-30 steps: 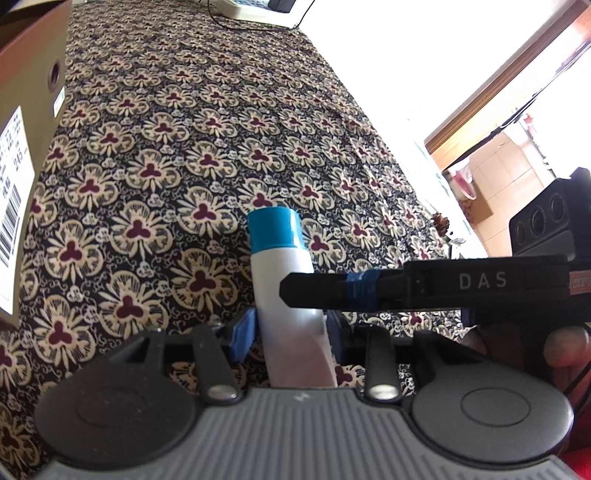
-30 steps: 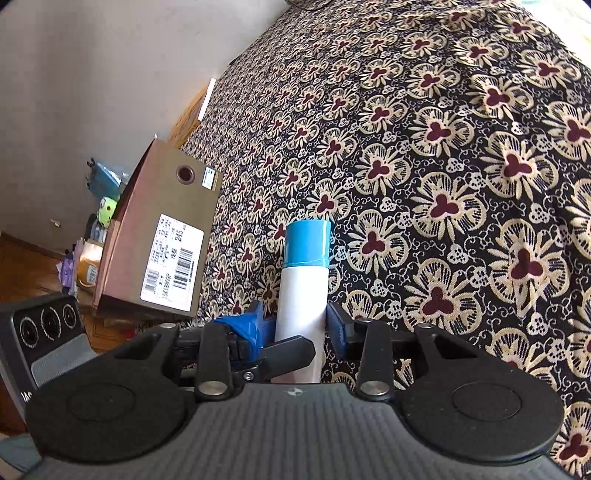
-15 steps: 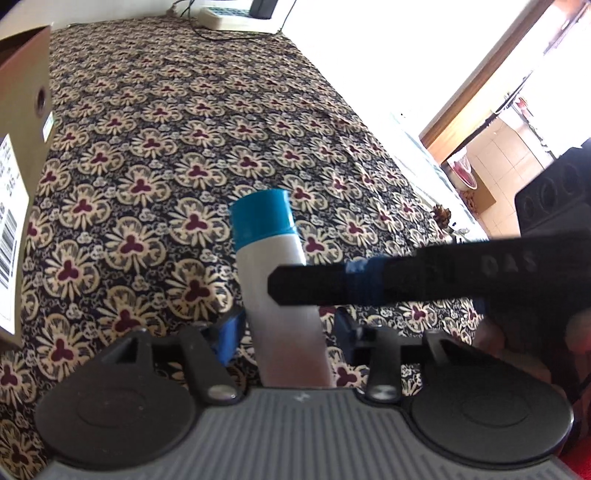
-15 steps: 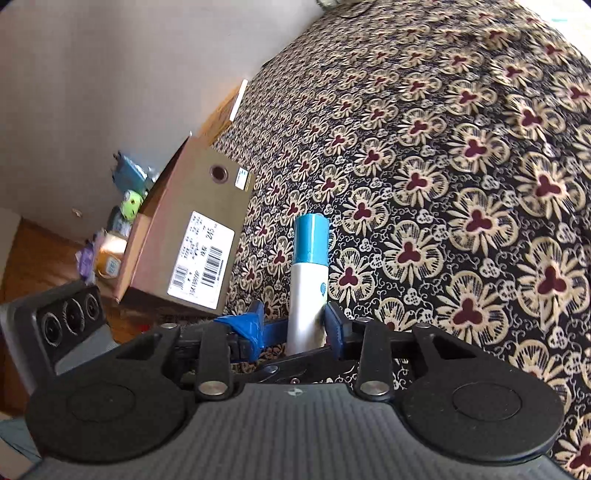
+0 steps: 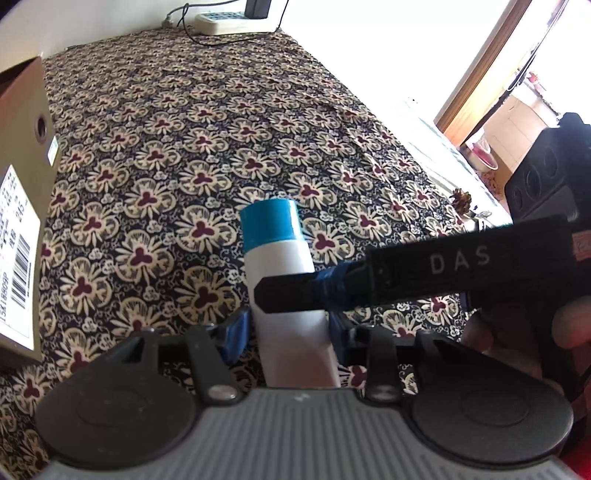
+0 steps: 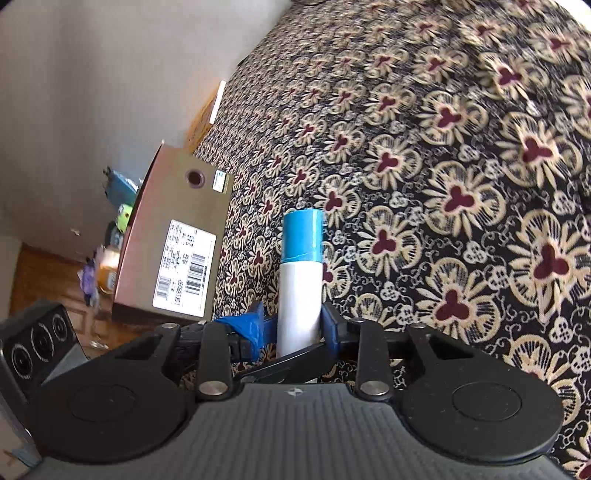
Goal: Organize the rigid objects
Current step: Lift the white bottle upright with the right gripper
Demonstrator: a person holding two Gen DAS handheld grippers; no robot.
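A white tube with a blue cap (image 5: 284, 280) is held above the flowered cloth. My left gripper (image 5: 286, 332) is shut on its lower body, blue pads on both sides. My right gripper (image 6: 295, 325) is shut on the same tube (image 6: 300, 273), and one of its black fingers (image 5: 314, 291) crosses in front of the tube in the left wrist view. The tube's base is hidden behind both gripper bodies.
A brown cardboard box (image 5: 18, 221) with a barcode label stands at the left on the cloth; it also shows in the right wrist view (image 6: 177, 243). A power strip (image 5: 236, 22) lies at the far edge. A pine cone (image 5: 460, 199) sits at the right edge.
Both grippers have lifted and tilted with the tube, so more of the cloth's far edge and the box show. The grips on the tube are unchanged.
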